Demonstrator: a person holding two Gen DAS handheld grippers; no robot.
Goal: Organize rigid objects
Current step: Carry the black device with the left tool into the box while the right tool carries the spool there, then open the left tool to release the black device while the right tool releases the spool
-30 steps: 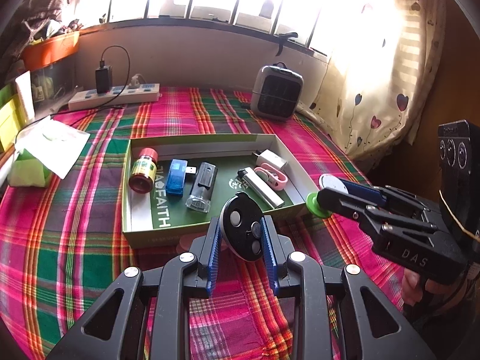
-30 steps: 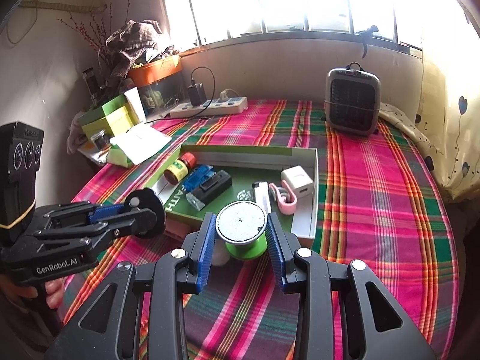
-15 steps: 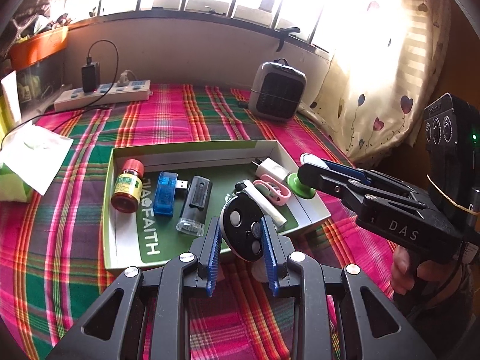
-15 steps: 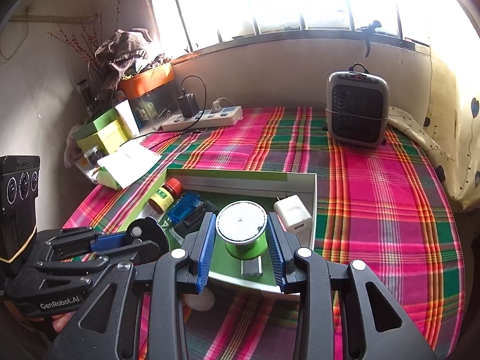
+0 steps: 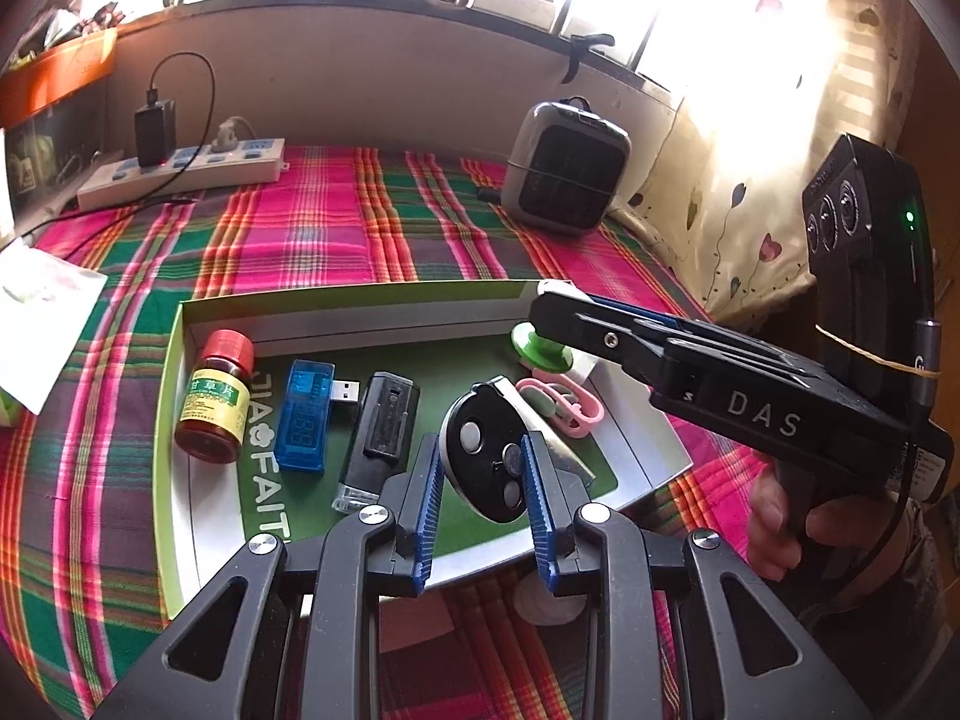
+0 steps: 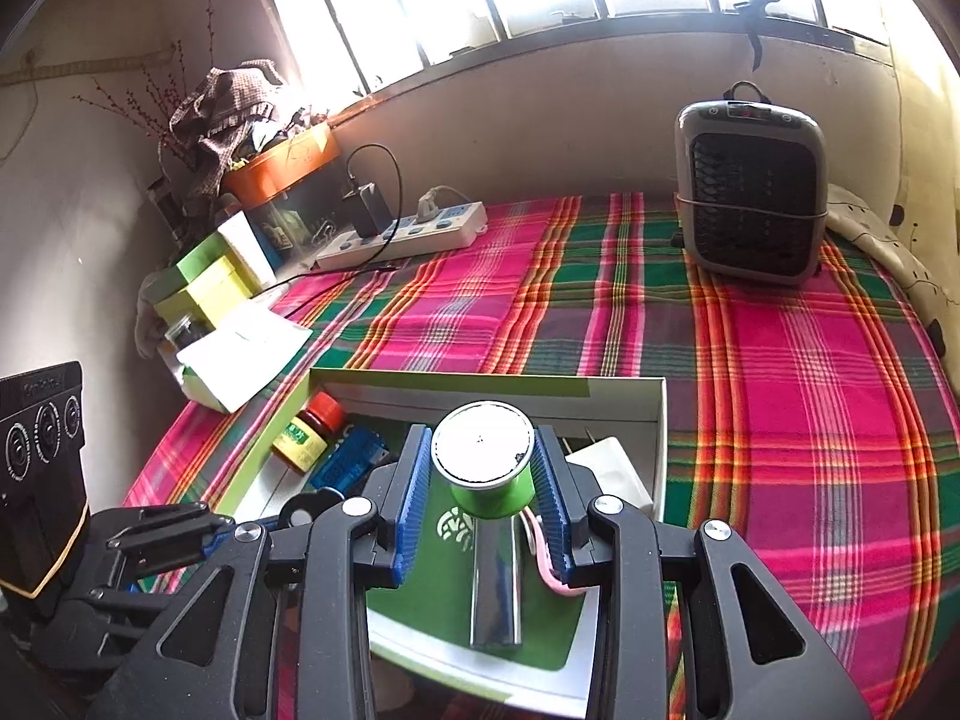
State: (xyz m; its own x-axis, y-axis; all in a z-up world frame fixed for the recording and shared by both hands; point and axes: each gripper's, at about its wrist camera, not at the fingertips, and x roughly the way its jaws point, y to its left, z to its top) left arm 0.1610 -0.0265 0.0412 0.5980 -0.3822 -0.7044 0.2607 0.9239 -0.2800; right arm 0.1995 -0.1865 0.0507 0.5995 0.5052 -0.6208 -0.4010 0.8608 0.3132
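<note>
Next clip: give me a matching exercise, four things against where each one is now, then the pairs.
Things:
1. black key fob
2. green spool
3. red-capped bottle
4. small heater

Places:
A. on the plaid cloth outside the tray
B. between the right gripper's fingers
C. lying at the left end of the tray
D. between the left gripper's fingers

Pairs: 1-D, 2-B, 3-C, 4-A
</note>
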